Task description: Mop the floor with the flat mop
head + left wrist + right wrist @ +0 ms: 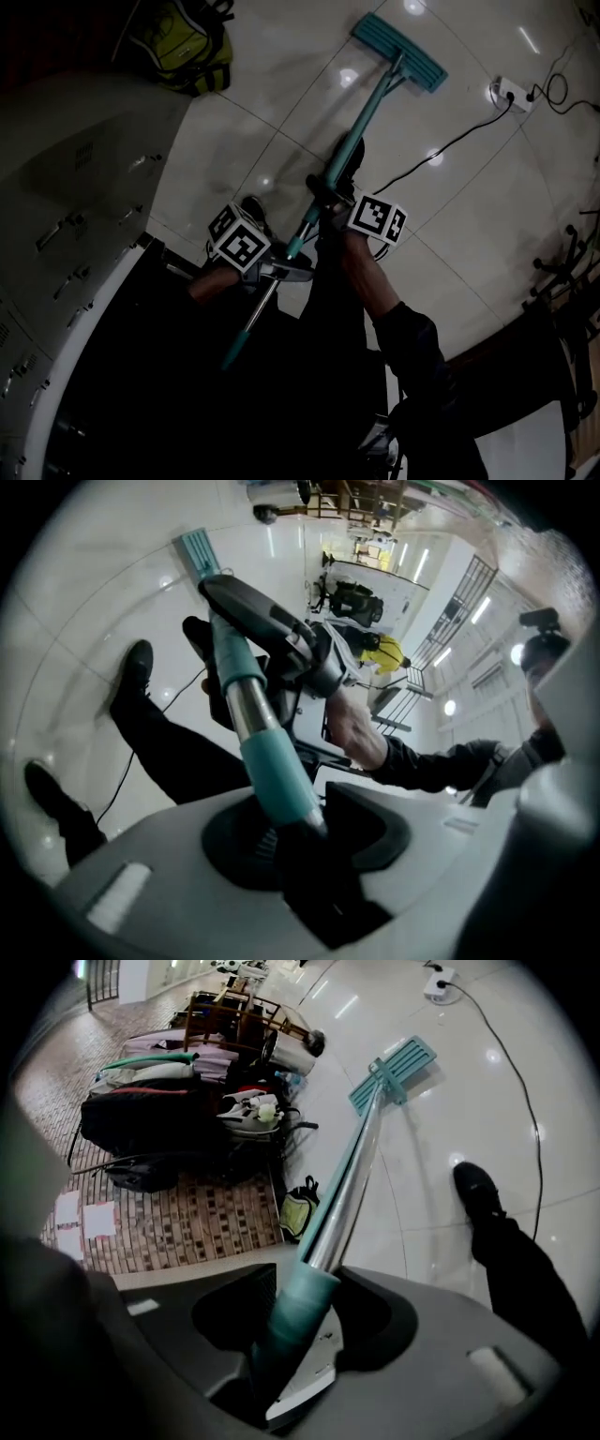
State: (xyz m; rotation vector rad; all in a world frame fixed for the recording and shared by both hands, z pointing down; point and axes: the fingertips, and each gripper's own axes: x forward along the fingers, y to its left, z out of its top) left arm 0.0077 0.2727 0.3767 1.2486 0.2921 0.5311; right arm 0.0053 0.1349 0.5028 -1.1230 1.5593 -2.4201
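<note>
The flat mop has a teal head [398, 52] lying on the white tiled floor at the top of the head view. Its metal handle [366, 112] slopes down to the left, with a teal tip near my legs. My right gripper [328, 192] is shut on the handle higher up, and my left gripper [281, 267] is shut on it lower down. In the left gripper view, the teal sleeve [272, 771] runs between the jaws of the left gripper [300, 832], with the mop head [199, 550] far off. The right gripper [291, 1335] clamps the teal grip [300, 1307], and the mop head [394, 1072] lies ahead.
A white power strip [511, 94] with a black cable [450, 145] lies on the floor right of the mop head. A yellow-green backpack [183, 42] sits at top left beside a grey drawer cabinet [75, 187]. My black shoe [349, 155] stands next to the handle. Bags [150, 1119] are piled further off.
</note>
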